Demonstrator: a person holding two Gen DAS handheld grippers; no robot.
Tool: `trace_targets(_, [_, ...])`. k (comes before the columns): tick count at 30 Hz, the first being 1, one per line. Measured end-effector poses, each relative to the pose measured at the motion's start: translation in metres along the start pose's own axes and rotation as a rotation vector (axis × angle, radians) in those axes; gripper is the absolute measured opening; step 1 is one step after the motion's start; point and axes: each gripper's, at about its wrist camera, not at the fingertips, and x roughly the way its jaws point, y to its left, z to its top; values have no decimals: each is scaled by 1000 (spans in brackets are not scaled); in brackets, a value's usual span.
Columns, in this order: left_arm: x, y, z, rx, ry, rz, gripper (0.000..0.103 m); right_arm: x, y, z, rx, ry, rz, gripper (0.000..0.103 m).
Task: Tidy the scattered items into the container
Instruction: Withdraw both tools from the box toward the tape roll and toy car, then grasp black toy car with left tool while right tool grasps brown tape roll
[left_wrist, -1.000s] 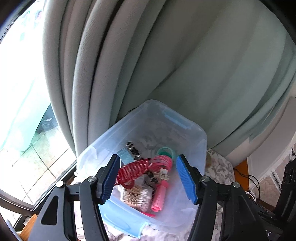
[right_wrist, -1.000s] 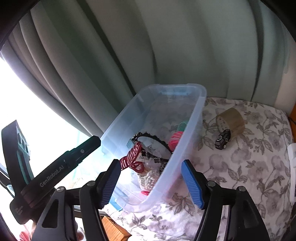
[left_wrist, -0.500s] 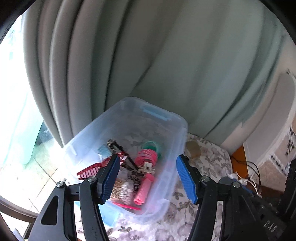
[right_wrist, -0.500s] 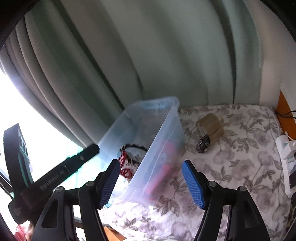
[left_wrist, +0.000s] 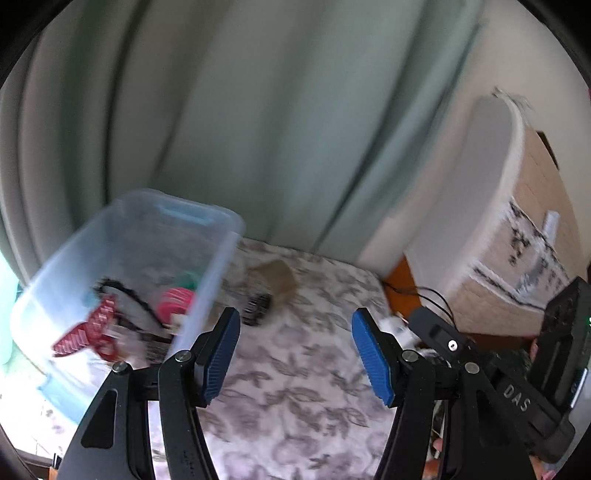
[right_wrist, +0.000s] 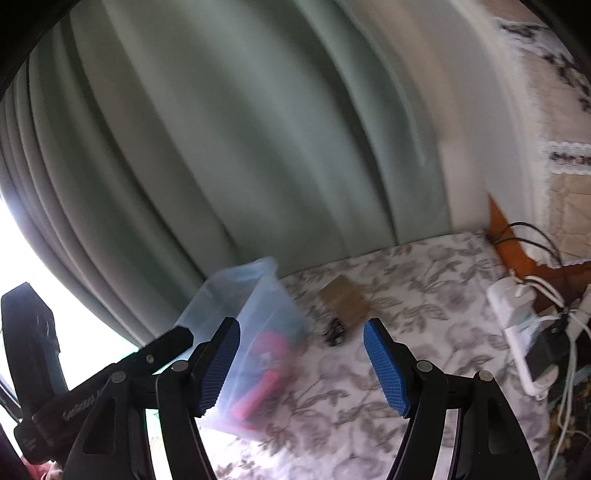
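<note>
Right wrist: right hand-held gripper (right_wrist: 301, 363) tilted downward, jaws opening, empty.

1. Bin (left_wrist: 221, 236): clear plastic, blue handle at its far end, upright at the left edge of the floral-covered surface; holds a red claw clip (left_wrist: 86, 328), pink rollers (left_wrist: 173, 300) and a black headband (left_wrist: 122, 291).
2. Tape roll (right_wrist: 345, 301): brown, on the cover just right of the bin.
3. Black toy car (right_wrist: 334, 332): touching the roll's near side, outside the bin.

Both wrist views share the floral cloth (left_wrist: 295, 387).
</note>
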Motion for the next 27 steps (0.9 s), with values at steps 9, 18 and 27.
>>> trace_targets(9, [43,-19,-20,15,118,-36,64,10,-52,-2,74,58,-39,81])
trace_targets(18, [93,-16,-35,115,248,95,64,32,-71,-9,57,155,-70,81])
trace_targets(27, [134,-9,-47,195,298,144,64,77,-76,-3,21,254,-77,81])
